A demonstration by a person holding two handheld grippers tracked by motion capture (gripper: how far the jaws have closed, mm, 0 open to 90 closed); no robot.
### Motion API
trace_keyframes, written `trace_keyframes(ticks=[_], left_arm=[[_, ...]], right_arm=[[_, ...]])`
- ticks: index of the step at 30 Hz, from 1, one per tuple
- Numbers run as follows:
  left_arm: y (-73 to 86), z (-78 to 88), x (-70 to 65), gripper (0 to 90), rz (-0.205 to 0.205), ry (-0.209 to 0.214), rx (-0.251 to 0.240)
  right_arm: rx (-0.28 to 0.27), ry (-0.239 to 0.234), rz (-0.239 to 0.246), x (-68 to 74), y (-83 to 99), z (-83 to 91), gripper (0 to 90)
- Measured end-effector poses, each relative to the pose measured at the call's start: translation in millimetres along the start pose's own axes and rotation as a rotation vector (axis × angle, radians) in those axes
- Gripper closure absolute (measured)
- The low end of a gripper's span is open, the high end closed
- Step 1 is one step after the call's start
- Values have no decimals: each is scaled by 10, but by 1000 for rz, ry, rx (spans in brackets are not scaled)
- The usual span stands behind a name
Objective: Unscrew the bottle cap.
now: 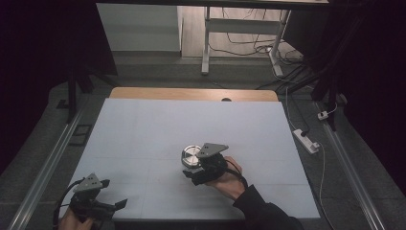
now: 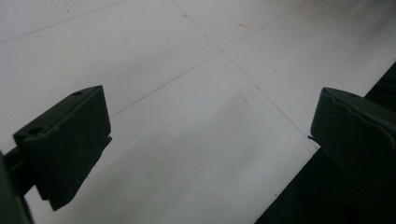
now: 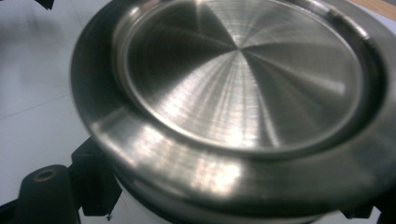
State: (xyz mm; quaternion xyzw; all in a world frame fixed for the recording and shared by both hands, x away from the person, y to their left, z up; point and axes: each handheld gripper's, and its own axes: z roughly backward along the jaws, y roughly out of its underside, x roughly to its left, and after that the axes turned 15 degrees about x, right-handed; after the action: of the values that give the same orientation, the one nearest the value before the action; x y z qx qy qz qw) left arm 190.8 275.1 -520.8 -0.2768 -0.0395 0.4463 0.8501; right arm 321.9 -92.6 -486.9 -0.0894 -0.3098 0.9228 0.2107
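Item: round metal lid (image 3: 243,79), clasped by right gripper (image 1: 191,173); left gripper (image 1: 112,206) jaws spread, empty, over white table (image 1: 143,129).

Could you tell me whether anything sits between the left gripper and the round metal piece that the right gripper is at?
Nothing visible does. The left gripper rests near the table's near left corner, fingers spread over bare white surface. The stretch from it to the metal disc is bare; the right gripper comes at the disc from the near side.
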Motion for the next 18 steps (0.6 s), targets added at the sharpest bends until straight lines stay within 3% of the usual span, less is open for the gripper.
trace_keyframes(ticks=[12,18], left_arm=[[-173,-28,-12,0,-67,24,-3],[-308,-59,-24,0,-101,39,-50]], right_arm=[[-1,-6,7,15,-1,9,150],[-5,-12,8,9,2,14,150]])
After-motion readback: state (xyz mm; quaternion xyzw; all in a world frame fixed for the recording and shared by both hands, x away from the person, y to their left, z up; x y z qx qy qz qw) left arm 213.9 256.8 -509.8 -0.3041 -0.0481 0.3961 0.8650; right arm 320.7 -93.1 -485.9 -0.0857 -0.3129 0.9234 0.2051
